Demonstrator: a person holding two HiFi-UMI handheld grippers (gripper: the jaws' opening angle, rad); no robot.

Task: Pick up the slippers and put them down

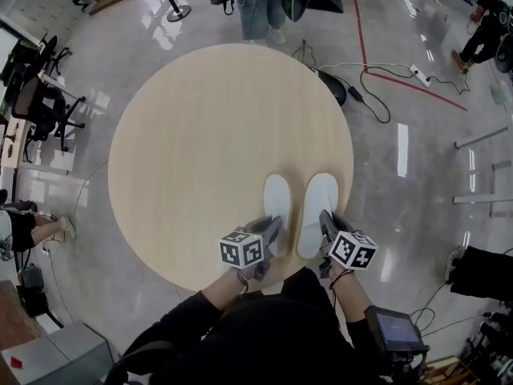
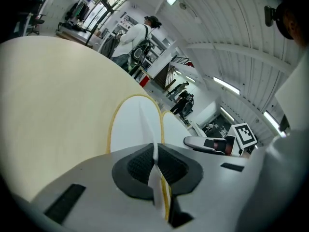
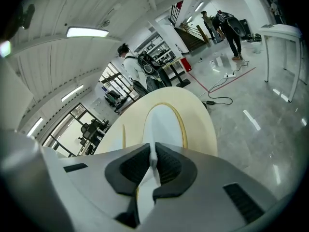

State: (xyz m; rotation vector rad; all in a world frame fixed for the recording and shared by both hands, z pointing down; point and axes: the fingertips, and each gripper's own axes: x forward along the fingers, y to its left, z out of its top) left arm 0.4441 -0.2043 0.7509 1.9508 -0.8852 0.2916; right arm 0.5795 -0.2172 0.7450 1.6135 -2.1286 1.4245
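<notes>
Two white slippers lie side by side near the front edge of the round wooden table, toes pointing away from me. My left gripper is shut on the heel of the left slipper; its thin white edge shows pinched between the black pads, and the slipper stretches ahead with a tan rim. My right gripper is shut on the heel of the right slipper, which also shows between its pads, the slipper lying on the table beyond.
The table's front edge lies just under both grippers. Cables and red tape run across the glossy floor at the back right. Office chairs stand to the left, and a person with a backpack stands beyond the table.
</notes>
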